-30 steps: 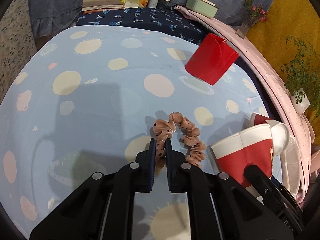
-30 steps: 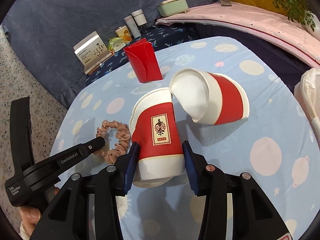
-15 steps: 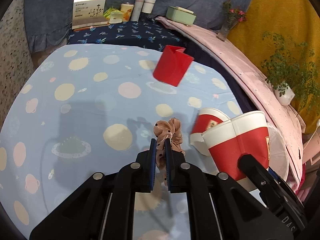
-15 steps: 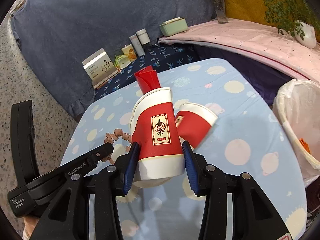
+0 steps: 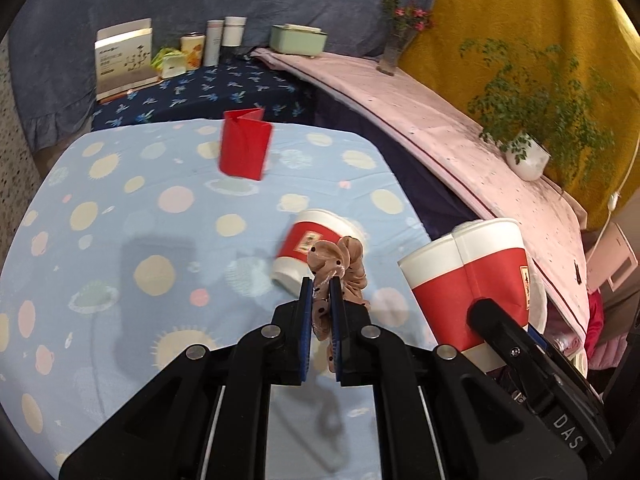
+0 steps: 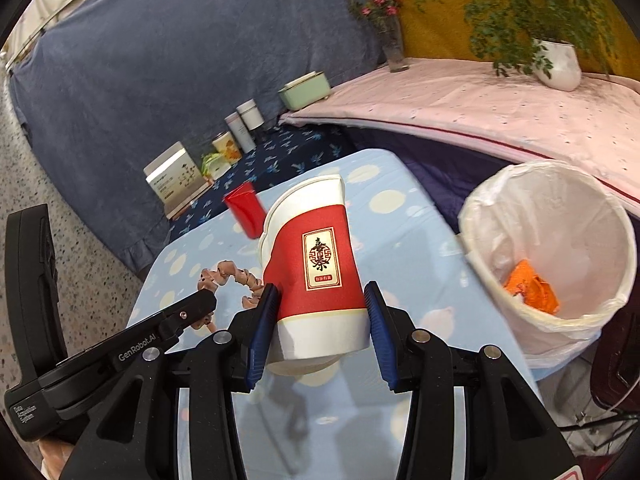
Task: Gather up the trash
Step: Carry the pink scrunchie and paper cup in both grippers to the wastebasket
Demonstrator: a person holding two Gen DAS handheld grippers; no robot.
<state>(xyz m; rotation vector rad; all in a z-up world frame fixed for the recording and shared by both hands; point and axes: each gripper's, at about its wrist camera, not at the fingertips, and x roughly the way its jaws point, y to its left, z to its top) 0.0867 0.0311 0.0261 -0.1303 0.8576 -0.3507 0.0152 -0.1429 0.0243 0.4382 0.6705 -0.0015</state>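
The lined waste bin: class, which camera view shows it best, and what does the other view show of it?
The right wrist view. There the waste bin shows whole, with its white liner and an orange scrap inside, right of the paper cup held in the right gripper. The left wrist view does not clearly show it; that cup and gripper block that corner.

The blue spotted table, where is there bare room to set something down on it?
The table is bare across its whole left half, from the red folded carton at the far edge down to the near edge. It is crowded on the right, where the tipped paper cup lies, with the lined trash bin just beyond that edge.
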